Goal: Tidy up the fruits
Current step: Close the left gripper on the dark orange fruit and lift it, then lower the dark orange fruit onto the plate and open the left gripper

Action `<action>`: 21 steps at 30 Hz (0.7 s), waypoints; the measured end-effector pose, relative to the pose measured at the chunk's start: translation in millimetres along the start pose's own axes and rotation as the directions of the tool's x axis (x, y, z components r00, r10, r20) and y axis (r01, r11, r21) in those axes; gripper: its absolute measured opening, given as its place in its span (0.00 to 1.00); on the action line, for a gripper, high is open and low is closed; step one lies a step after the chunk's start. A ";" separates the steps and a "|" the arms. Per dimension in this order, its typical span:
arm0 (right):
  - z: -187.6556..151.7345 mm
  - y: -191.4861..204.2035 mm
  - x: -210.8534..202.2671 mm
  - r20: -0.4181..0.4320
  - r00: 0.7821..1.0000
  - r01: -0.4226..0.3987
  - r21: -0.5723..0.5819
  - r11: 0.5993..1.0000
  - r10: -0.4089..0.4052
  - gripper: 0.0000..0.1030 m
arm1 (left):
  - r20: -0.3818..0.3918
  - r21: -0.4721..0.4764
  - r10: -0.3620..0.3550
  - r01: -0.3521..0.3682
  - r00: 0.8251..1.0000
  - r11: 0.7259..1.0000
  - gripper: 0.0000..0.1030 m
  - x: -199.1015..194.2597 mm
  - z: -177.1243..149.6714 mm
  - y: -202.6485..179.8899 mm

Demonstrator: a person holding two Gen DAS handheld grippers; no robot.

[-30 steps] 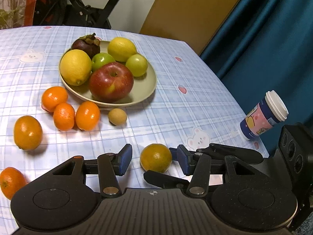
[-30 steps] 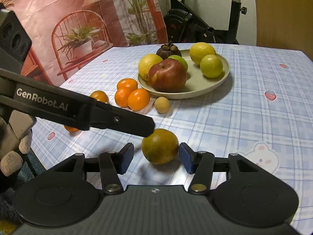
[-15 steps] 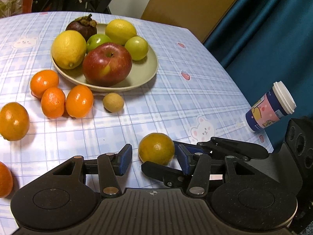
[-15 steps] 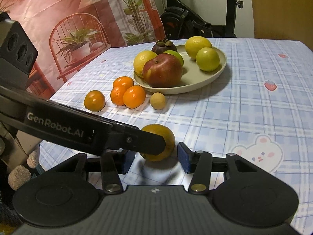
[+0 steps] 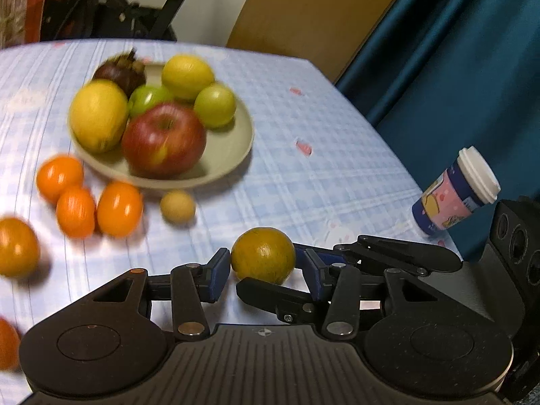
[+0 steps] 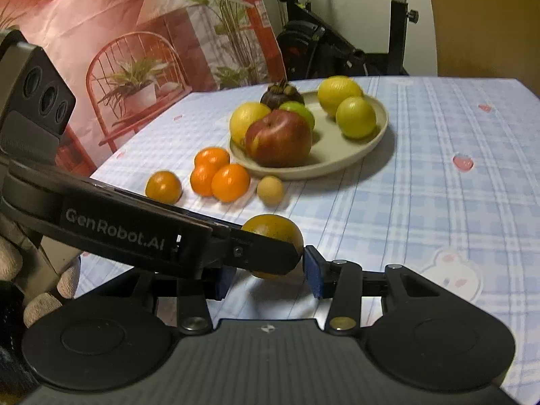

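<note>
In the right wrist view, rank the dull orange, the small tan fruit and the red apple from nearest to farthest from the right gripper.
1. Dull orange, between the right gripper fingers.
2. Small tan fruit, on the cloth just beyond.
3. Red apple, on the plate, farthest.

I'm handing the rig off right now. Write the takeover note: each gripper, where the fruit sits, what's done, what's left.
Left gripper: jaws have just been closing on the dull orange; pads look against it.
Right gripper: also just been closing around the same orange, right pad about touching, left pad hidden behind the left gripper's finger.
Plate: red apple, two lemons, two green fruits, mangosteen.
Done: those six are plated.
Left: this orange, the loose oranges beside the plate, and the small tan fruit. Paper cup stands at the table edge.
</note>
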State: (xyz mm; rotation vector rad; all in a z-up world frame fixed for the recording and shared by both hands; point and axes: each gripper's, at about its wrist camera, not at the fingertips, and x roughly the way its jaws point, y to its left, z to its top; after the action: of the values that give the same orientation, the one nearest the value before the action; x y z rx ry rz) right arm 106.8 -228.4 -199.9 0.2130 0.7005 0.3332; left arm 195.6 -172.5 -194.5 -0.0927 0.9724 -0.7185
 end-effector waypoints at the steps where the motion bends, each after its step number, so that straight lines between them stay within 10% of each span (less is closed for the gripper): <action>1: 3.7 -1.9 -1.1 0.010 1.000 0.001 0.003 1.000 -0.001 0.44 | 0.011 0.011 0.001 -0.001 1.000 1.000 0.48 -0.7 5.3 -1.7; 21: 80.6 -53.6 40.2 0.067 0.997 0.029 0.019 0.999 -0.030 0.44 | 0.056 0.043 0.027 -0.029 0.998 0.999 0.48 34.4 96.9 12.1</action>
State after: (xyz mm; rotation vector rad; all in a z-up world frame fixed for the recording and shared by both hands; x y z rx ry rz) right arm 200.9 -269.7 -179.8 0.2298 0.6400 0.2907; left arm 289.7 -206.6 -167.8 -0.0602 0.9033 -0.7078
